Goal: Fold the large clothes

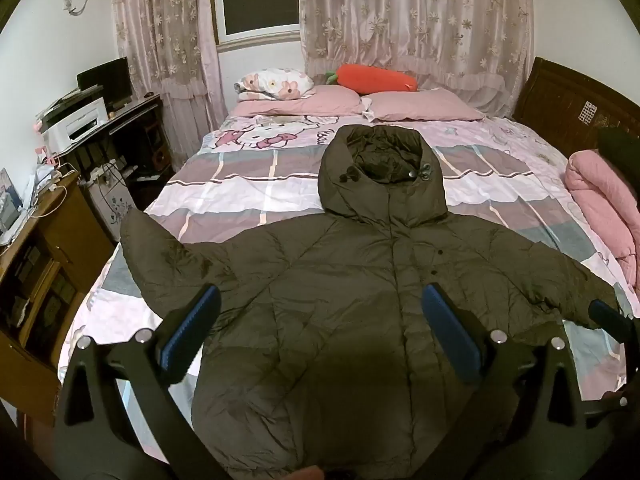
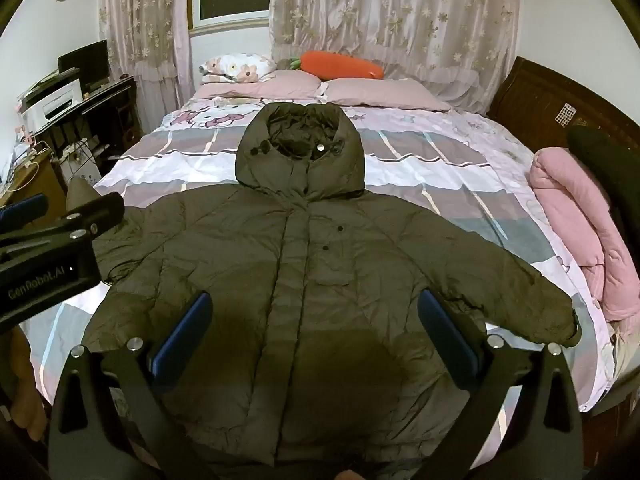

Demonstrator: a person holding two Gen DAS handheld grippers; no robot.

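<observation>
Jacket (image 1: 340, 300), a dark olive padded one with a hood (image 1: 380, 168), lies spread face up on the bed (image 1: 240, 184), front closed, hood pointing toward the pillows (image 1: 420, 106) and both sleeves stretched out to the sides. Nothing on it appears folded yet, so the task looks to be at its very start: the garment is laid out and the first fold is not yet made.

Left claw (image 1: 320, 336) hangs above the lower body of the jacket, on the side of the left sleeve (image 1: 160, 248), its fingers spread wide with nothing between them; whether the blue pads (image 1: 188, 332) brush the fabric cannot be told. Right claw (image 2: 316, 336) hovers over the jacket's lower front as well, nearer the right sleeve (image 2: 520, 300), jaws equally wide apart and empty. In the right wrist view the left tool's body shows beside the left sleeve, above the jacket's edge.

A sensible next move, as I judge it, is for each claw to go out to its own sleeve cuff, pinch the puffy fabric firmly, and carry the sleeve inward across the jacket's chest. The padding is thick and slippery-looking, so a shallow pinch may slide off; a deep bite at the cuff should hold better.
</observation>
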